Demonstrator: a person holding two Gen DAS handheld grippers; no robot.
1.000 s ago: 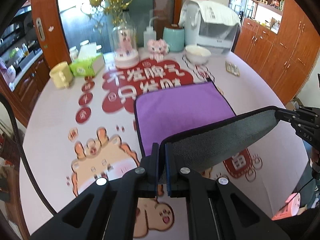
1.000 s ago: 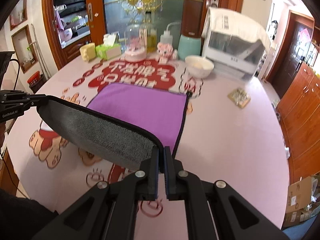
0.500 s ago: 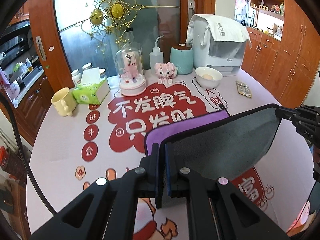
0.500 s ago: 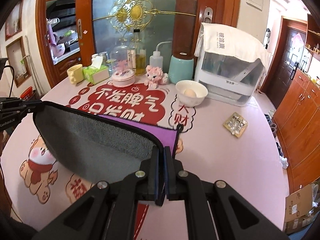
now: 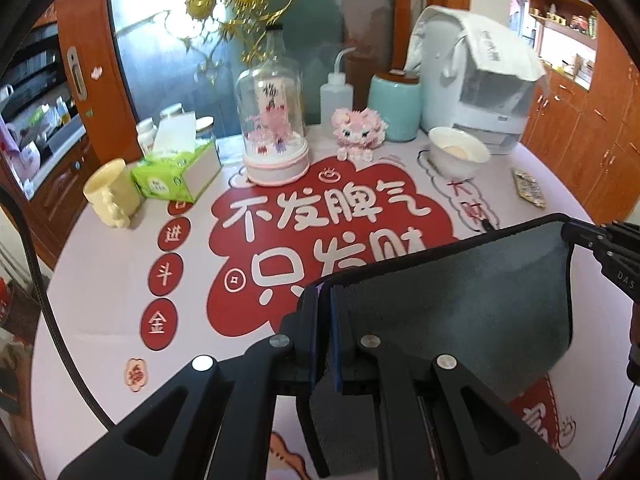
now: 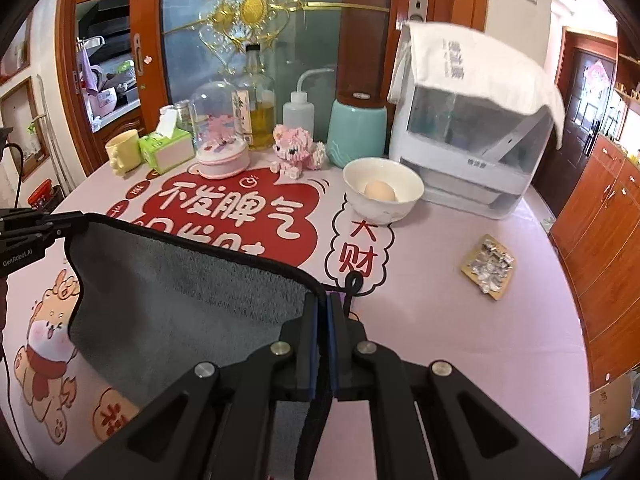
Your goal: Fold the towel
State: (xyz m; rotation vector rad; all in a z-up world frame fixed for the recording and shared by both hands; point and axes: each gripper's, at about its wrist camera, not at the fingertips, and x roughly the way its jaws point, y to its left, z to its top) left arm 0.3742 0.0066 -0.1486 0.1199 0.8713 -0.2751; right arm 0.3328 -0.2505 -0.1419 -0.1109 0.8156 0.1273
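Tablecloth [image 5: 100, 280]; one towel [image 5: 460, 312]; two grippers [image 5: 325, 292] [image 6: 322, 304]

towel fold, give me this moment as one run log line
phase: fold carry-over | towel: grey side up, edge lifted taut | left gripper: shut on corner | right gripper: shut on corner | hanging loop: by right jaws

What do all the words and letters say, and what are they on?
"不发脾气" on the pink printed tablecloth's red cloud.
"大财" in its white bubble.
"进", "斗", "金" on its red circles.
"GenRobot.AI" on the black left gripper.
"DAS" on the black right gripper.
Other labels: too blurred.
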